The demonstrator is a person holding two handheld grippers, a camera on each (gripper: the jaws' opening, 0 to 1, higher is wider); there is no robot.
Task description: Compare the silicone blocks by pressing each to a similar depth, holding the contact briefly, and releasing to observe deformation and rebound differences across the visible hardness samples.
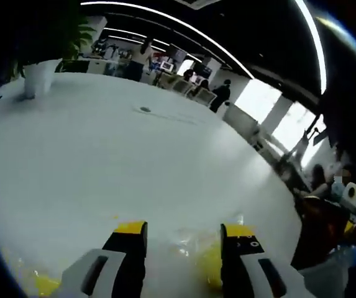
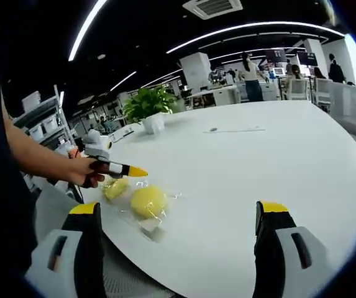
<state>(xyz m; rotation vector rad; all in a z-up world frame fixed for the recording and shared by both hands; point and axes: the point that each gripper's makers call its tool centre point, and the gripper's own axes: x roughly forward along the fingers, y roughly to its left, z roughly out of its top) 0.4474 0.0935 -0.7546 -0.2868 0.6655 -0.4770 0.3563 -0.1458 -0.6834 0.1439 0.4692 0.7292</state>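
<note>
white table [image 2: 277, 155] | potted plant [image 2: 150, 105] at far edge | office chairs [image 2: 299, 88] beyond | ceiling light strips [image 2: 252, 28]

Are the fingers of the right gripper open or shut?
Open. The right gripper shows its two yellow-tipped fingers far apart, bare white table between them.

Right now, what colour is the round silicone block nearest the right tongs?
Yellow: the round silicone block lies in clear wrapping, seen best in the right gripper view.

Two bagged yellow silicone blocks [image 2: 148, 201] side by side
</note>
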